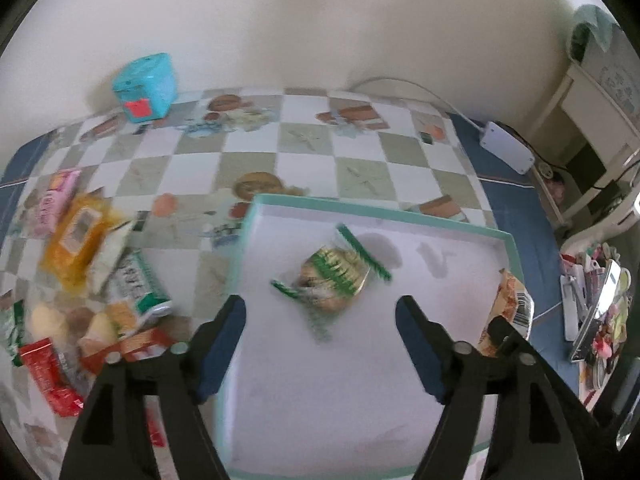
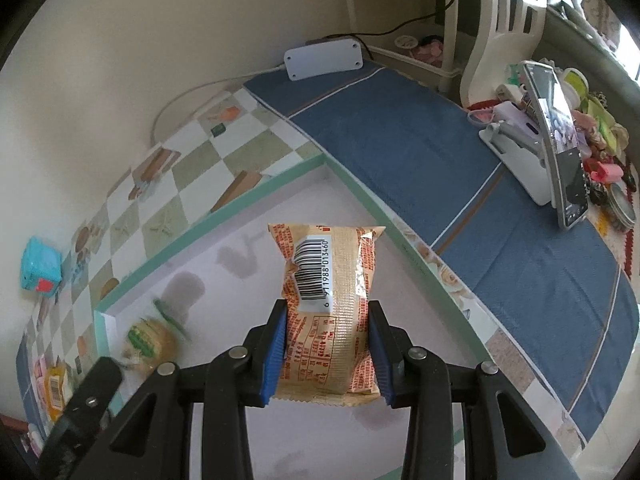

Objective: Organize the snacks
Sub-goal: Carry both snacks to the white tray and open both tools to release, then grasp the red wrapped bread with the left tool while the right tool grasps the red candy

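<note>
A shallow white box with a teal rim (image 1: 516,252) lies on the table; its rim also shows in the right wrist view (image 2: 224,216). A green-and-clear snack packet (image 1: 336,276), blurred, is inside it, also seen in the right wrist view (image 2: 150,340). My left gripper (image 1: 320,312) is open and empty just above and behind that packet. My right gripper (image 2: 326,320) is shut on an orange snack packet (image 2: 330,304) with a barcode, held over the box's right side; the packet shows at the right in the left wrist view (image 1: 512,312). Several loose snack packets (image 1: 84,264) lie left of the box.
A teal container (image 1: 146,88) stands at the back left by the wall. A white power adapter (image 2: 324,58) with a cable sits at the table's far corner. A phone on a stand (image 2: 556,136) and clutter (image 2: 600,136) are at the right. The tablecloth (image 2: 480,184) is blue there.
</note>
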`<state>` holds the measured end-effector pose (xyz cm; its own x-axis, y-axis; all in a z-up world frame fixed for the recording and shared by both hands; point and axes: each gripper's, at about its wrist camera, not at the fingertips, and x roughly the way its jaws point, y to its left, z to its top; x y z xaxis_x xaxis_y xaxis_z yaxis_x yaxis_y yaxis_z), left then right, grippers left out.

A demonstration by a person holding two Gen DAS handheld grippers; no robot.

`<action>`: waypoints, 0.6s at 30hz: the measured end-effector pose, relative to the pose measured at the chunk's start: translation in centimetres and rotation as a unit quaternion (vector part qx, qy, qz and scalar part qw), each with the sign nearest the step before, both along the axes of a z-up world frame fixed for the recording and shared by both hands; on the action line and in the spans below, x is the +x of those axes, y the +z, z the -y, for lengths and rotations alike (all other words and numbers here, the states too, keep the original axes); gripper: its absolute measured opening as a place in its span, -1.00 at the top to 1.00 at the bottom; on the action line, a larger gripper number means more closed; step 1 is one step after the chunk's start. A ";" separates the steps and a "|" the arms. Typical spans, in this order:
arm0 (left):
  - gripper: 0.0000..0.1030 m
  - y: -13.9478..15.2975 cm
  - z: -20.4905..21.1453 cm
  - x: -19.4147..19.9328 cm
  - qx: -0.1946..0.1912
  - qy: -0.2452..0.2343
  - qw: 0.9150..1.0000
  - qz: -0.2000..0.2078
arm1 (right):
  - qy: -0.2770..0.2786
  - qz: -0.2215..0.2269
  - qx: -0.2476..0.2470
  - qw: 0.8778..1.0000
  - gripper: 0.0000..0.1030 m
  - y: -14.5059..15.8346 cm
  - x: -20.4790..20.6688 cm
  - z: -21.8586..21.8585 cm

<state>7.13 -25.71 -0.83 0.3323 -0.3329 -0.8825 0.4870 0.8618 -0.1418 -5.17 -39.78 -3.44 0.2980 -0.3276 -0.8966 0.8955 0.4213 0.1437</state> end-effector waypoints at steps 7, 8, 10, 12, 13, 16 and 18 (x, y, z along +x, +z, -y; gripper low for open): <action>-0.70 0.9 -5.9 1.1 0.003 0.067 0.998 -0.001 | 0.004 -0.016 -0.002 1.000 -0.16 0.1 0.1 -0.6; -0.78 1.0 -6.8 1.4 0.006 0.079 0.997 -0.001 | 0.005 -0.017 -0.004 1.000 -0.23 0.3 0.1 -0.8; -0.78 0.9 -8.6 1.9 0.016 0.105 0.994 -0.003 | 0.010 -0.018 -0.007 1.000 -0.25 0.6 0.2 -1.0; -0.78 0.8 -10.6 2.5 0.031 0.135 0.990 -0.006 | 0.015 -0.020 -0.015 1.000 -0.25 1.1 0.4 -1.7; -0.78 0.9 -11.7 2.9 0.039 0.151 0.988 -0.005 | 0.021 -0.021 -0.020 0.999 -0.25 1.4 0.6 -2.3; -0.78 1.2 -15.0 3.5 0.056 0.191 0.980 0.004 | 0.052 -0.021 -0.038 0.998 -0.25 2.4 1.6 -4.5; -0.78 1.6 -17.4 3.7 0.060 0.220 0.974 0.007 | 0.076 -0.015 -0.047 0.996 -0.25 3.1 2.5 -6.3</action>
<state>10.83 -8.28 0.78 0.4316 -0.0512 -0.9006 0.0687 0.9974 -0.0238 -2.65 -33.52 -0.36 0.3243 -0.3638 -0.8732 0.8233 0.5632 0.0712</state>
